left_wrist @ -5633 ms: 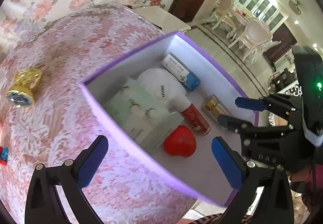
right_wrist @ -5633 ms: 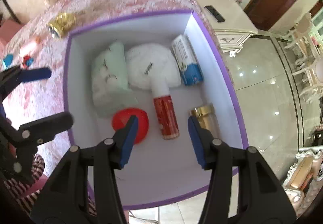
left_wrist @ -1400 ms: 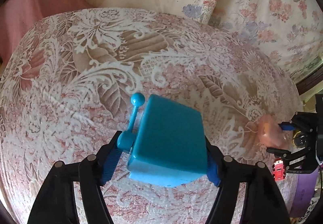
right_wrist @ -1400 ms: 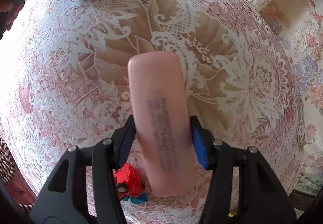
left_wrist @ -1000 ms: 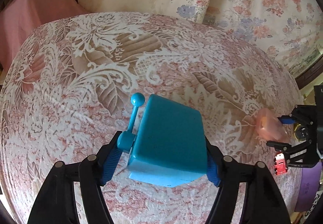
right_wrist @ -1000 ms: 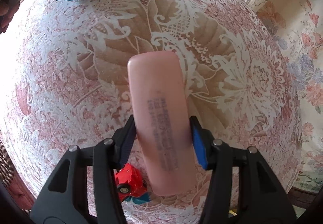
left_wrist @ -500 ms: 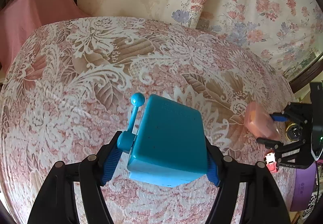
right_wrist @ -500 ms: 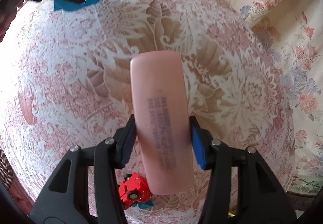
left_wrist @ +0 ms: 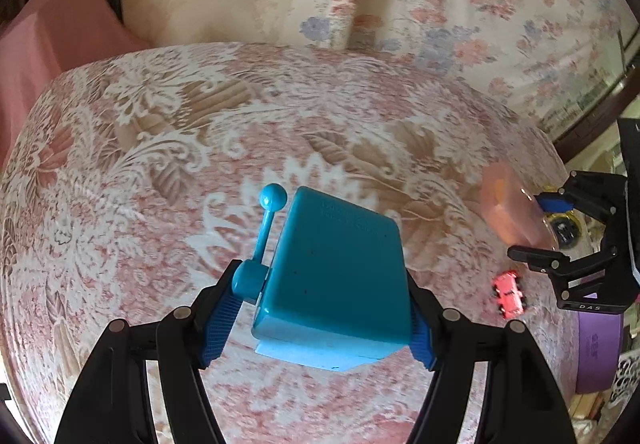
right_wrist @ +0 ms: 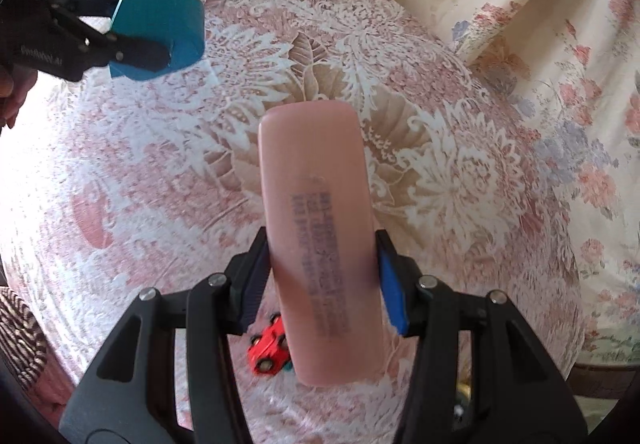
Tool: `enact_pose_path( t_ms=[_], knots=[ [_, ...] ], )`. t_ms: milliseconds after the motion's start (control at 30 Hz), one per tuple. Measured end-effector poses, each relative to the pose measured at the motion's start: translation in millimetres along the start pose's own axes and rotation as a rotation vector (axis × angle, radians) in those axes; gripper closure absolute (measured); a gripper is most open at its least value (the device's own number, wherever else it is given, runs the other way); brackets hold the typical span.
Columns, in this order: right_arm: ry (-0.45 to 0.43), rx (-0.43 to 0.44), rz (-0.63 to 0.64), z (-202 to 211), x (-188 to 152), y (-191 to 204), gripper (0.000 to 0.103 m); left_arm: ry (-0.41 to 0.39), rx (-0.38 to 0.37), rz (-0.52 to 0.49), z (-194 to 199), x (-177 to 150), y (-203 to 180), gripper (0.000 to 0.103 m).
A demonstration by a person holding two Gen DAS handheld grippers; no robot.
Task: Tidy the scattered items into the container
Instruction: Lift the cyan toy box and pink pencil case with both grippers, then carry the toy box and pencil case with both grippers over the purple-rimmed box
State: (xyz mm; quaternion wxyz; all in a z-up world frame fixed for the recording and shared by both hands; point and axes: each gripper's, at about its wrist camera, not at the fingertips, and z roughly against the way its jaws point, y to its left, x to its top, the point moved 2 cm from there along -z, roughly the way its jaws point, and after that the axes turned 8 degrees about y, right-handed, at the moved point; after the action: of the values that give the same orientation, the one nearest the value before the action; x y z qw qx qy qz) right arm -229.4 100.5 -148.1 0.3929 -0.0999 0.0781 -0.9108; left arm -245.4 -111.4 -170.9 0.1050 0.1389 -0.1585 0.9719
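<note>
My left gripper (left_wrist: 316,320) is shut on a blue box with a side crank (left_wrist: 336,276), held above the lace tablecloth; the same blue box (right_wrist: 160,35) shows at the upper left of the right wrist view. My right gripper (right_wrist: 320,280) is shut on a long pink case (right_wrist: 320,228), lifted off the table; in the left wrist view the pink case (left_wrist: 508,207) hangs at the right. A small red toy car (right_wrist: 270,346) lies on the cloth under the pink case. A corner of the purple container (left_wrist: 596,348) shows at the far right.
A round table with a pink and white lace cloth (left_wrist: 160,163) fills both views. Floral bedding (right_wrist: 560,43) lies beyond its far edge. A gold round object (left_wrist: 564,228) sits behind the right gripper. A pink cushion (left_wrist: 52,43) is at the left.
Both grippers have risen and drawn back from the table with their items still held. The red car now shows further out from under the pink case.
</note>
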Motion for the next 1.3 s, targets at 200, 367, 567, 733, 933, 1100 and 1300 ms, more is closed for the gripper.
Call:
enact_pose_path(
  t_ms=[200, 367, 567, 733, 933, 1100, 1300],
  knots=[
    [0.001, 0.013, -0.049, 24.2, -37.3, 10.9, 0.05, 0.007, -0.03, -0.073, 7.1, -8.2, -42.6, 0.032],
    [0.002, 0.016, -0.112, 46.4, -77.5, 12.2, 0.05, 0.018, -0.068, -0.163, 14.1, -16.1, -91.6, 0.032],
    [0.001, 0.003, -0.207, 74.6, -134.9, 7.2, 0.05, 0.037, -0.114, -0.28, 19.4, -23.0, -156.7, 0.032],
    [0.009, -0.009, -0.293, 95.1, -187.9, -0.3, 0.05, 0.061, -0.151, -0.387, 19.3, -32.1, -215.7, 0.032],
    [0.01, -0.027, -0.365, 120.3, -240.0, -7.1, 0.05, 0.074, -0.192, -0.495, 26.5, -43.1, -279.9, 0.032],
    [-0.011, -0.038, -0.456, 143.1, -283.4, -16.6, 0.05, 0.08, -0.229, -0.567, 34.5, -55.8, -332.0, 0.032],
    [-0.031, -0.068, -0.573, 169.8, -349.5, -29.8, 0.05, 0.079, -0.276, -0.656, 41.4, -70.6, -399.1, 0.032]
  ],
)
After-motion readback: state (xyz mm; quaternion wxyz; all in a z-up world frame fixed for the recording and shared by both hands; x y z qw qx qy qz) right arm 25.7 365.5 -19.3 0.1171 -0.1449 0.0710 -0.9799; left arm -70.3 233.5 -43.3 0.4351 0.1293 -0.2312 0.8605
